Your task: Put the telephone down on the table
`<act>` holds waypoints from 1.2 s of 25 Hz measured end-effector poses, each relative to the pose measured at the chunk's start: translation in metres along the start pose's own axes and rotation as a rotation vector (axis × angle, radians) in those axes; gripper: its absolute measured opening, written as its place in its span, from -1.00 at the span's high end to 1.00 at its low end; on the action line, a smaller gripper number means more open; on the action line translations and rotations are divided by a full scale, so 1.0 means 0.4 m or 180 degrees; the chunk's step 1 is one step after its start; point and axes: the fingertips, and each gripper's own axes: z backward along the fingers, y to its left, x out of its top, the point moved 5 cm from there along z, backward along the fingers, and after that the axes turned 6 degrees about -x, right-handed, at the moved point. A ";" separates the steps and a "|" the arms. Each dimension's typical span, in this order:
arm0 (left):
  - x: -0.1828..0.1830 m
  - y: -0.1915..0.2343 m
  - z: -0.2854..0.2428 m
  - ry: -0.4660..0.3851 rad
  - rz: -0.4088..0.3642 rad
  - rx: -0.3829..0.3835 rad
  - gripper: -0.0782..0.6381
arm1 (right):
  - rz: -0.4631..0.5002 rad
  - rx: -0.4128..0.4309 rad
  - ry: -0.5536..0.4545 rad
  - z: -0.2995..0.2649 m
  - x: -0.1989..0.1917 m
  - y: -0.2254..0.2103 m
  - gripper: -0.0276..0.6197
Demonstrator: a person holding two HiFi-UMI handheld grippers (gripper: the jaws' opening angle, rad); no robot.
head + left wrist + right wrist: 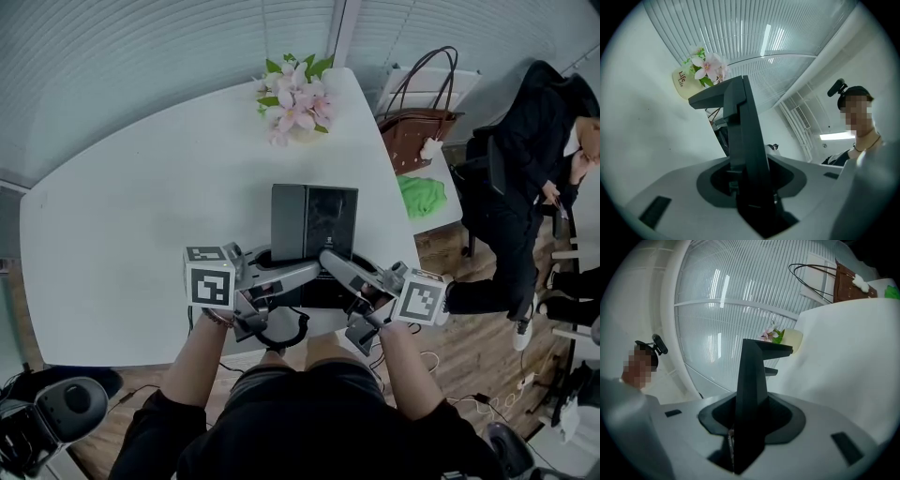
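One dark telephone stands upright at the centre of the head view, over the near part of the white bench, with its slanted face turned up toward the camera. Whether its underside touches the bench top cannot be told.

Both tongs are clenched on it. The left tongs come in from the lower left and the right tongs from the lower right, meeting at the telephone's lower part. In the left gripper view the telephone rises as a dark slab through the middle of the frame, pressed between the grey jaws of the left tongs. The right gripper view shows the same hold: the telephone stands as a dark wedge gripped by the right tongs.

Beyond the telephone, at the top of the head view, a bunch of pink and white flowers sits at the far edge of the bench, well apart from it. In the left gripper view the flowers stand in a pale cup at the upper left.

At the upper right of the head view, off the bench, a brown handbag with long handles stands near a green cloth. Farther right, a person in dark clothes is by the frame's edge, above a wooden floor. Ribbed blinds fill the top of the view.
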 end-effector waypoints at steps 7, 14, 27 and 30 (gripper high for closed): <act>0.005 0.026 -0.001 -0.0039 0.0040 0.0047 0.24 | -0.0028 -0.0014 0.0080 -0.013 0.010 -0.026 0.41; 0.001 0.057 -0.004 -0.0066 0.0145 0.0098 0.24 | -0.0131 -0.0083 0.0131 -0.019 0.013 -0.062 0.41; -0.010 0.100 -0.005 -0.0092 0.0343 0.0188 0.24 | -0.0466 -0.0011 0.0223 -0.039 0.003 -0.092 0.41; -0.011 0.108 -0.003 -0.0086 0.0386 0.0231 0.24 | -0.0504 -0.0002 0.0239 -0.045 0.002 -0.101 0.41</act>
